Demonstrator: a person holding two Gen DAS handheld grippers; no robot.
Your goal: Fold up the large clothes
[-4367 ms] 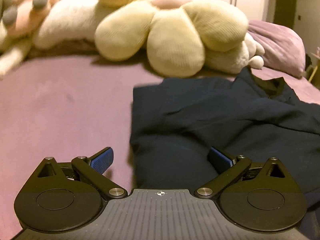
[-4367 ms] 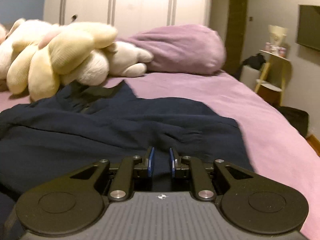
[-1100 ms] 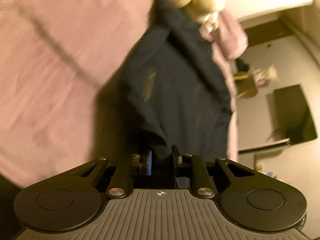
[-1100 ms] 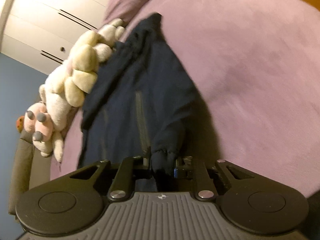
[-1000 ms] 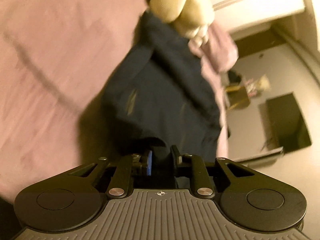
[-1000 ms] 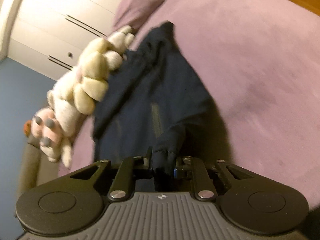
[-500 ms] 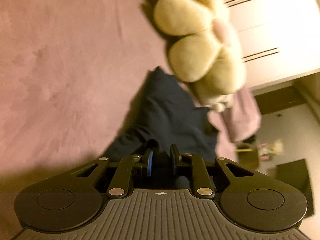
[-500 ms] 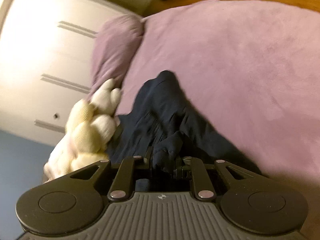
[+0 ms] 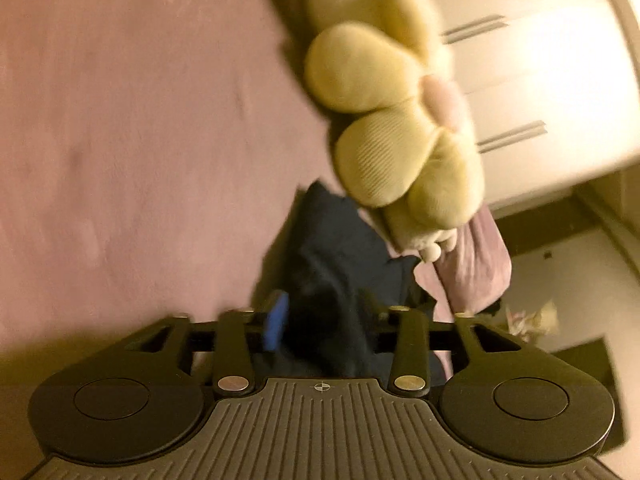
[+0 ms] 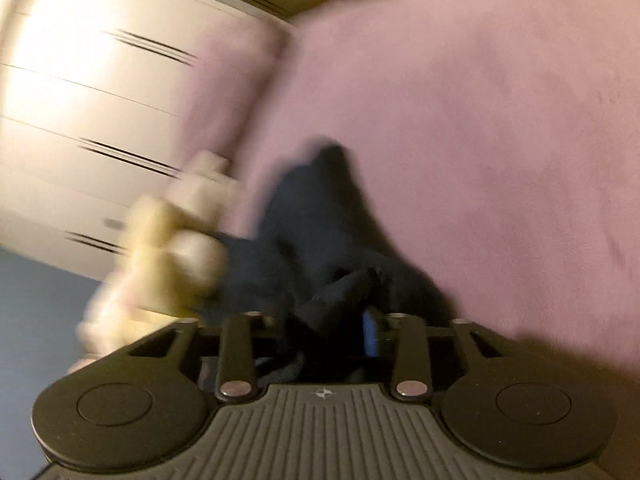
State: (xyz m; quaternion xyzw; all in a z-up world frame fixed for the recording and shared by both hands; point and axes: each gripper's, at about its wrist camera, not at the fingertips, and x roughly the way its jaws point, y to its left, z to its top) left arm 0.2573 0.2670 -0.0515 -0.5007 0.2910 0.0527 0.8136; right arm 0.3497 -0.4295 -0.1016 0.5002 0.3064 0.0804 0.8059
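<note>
A dark navy garment [image 9: 340, 248] lies bunched on the purple bed [image 9: 140, 140], reaching toward the plush toys. In the left wrist view my left gripper [image 9: 324, 314] is low over its near fold. Its jaws are opening, and the blue pad [image 9: 276, 320] stands clear of the cloth lying between the fingers. In the right wrist view the same garment [image 10: 320, 208] is heaped in front of my right gripper [image 10: 322, 330]. Those jaws are opening too, with a loose fold of cloth between them beside the blue pad [image 10: 370, 336]. Both views are blurred.
A yellow flower-shaped plush [image 9: 380, 140] lies just beyond the garment, with a purple pillow [image 9: 472, 264] beside it. White wardrobe doors [image 9: 520, 60] stand behind. The right wrist view shows cream plush toys [image 10: 168, 248] at the left, a pillow [image 10: 232, 92] and bare purple bed cover [image 10: 480, 120] at the right.
Both grippers carried the garment's edge toward the plush toys, so the cloth now lies doubled. Both pairs of jaws went from shut on the cloth to spread apart.
</note>
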